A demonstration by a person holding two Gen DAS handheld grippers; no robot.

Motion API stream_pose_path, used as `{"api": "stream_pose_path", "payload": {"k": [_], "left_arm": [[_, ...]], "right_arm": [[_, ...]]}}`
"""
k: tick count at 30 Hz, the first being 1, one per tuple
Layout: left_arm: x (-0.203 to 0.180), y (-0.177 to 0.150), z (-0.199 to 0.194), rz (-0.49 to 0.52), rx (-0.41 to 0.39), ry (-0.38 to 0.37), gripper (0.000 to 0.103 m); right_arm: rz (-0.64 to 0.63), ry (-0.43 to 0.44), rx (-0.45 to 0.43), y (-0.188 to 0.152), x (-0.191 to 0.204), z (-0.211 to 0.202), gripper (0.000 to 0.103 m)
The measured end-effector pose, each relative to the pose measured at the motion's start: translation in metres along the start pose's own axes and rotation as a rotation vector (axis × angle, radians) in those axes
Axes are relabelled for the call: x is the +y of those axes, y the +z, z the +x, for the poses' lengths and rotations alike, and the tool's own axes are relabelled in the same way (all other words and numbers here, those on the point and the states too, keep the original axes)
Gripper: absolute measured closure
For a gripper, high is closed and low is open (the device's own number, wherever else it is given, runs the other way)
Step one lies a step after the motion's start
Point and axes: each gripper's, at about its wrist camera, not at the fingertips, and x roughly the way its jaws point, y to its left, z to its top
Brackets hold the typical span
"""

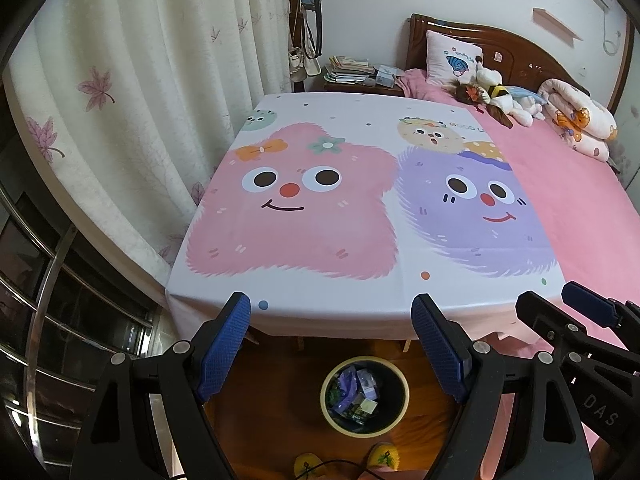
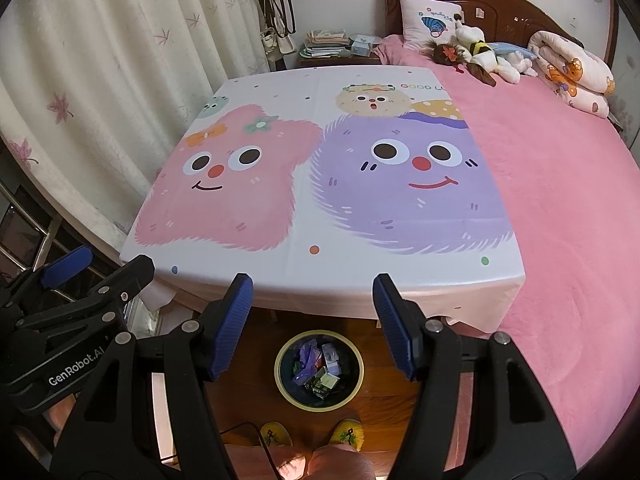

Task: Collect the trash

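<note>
A round bin [image 1: 403, 396] with a pale yellow rim stands on the wooden floor below the table's front edge; it holds several wrappers and small boxes [image 1: 360, 394]. My left gripper [image 1: 334, 346] hangs open above and just in front of it, with nothing between its blue pads. In the right wrist view the same bin [image 2: 358, 372] with its trash [image 2: 320, 368] lies under my right gripper [image 2: 312, 322], which is open and holds nothing. Each gripper shows at the edge of the other's view. The cartoon tablecloth [image 1: 320, 184] carries no loose items.
A bed with a pink cover [image 2: 560, 200] adjoins the table on the right, with plush toys [image 2: 480, 56] and a rolled quilt at its head. A curtain [image 1: 140, 80] hangs on the left. A person's yellow slippers [image 2: 312, 434] stand just in front of the bin.
</note>
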Motion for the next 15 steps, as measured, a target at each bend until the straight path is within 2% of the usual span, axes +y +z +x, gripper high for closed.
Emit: {"api": "stream_pose_path", "payload": {"k": [15], "left_arm": [[0.0038, 0.0029, 0.0027, 0.008, 0.005, 0.001, 0.019]], "right_arm": [[0.007, -0.001, 0.001, -0.0005, 0.0021, 0.0009, 0.043]]}}
